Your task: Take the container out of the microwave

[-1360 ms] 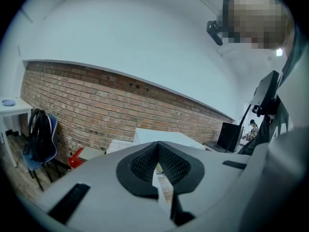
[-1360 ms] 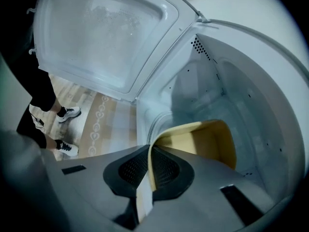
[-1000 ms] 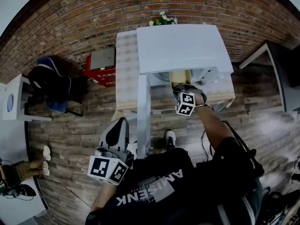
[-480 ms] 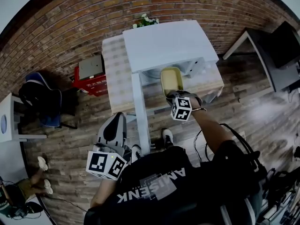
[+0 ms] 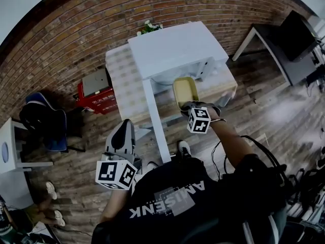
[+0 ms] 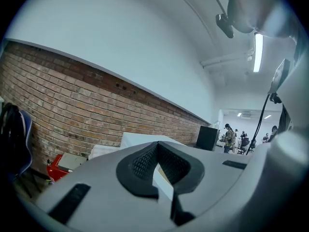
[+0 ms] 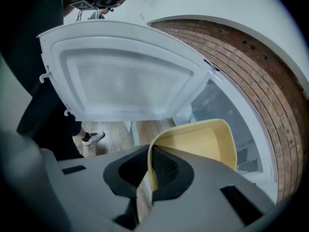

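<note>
Rt claw [image 7: 149, 166] is clamped on the near wall of the yellow container [image 7: 198, 139], one pad inside and one outside the thin rim; the tray runs away from the jaws, open side up and empty as far as you can see; just beyond its far end is the microwave cavity [image 7: 219, 105], so it sits at the mouth, not yet clear; the open door [image 7: 125, 76] stands up and to the claw's left. It looks like thin smooth plastic, prob. light but flexy; held by one wall it may sag or twist, so keep it level and grip mid-wall, not a corner. Lt claw [image 6: 158, 158] is closed on nothing, well back from all this.
</note>
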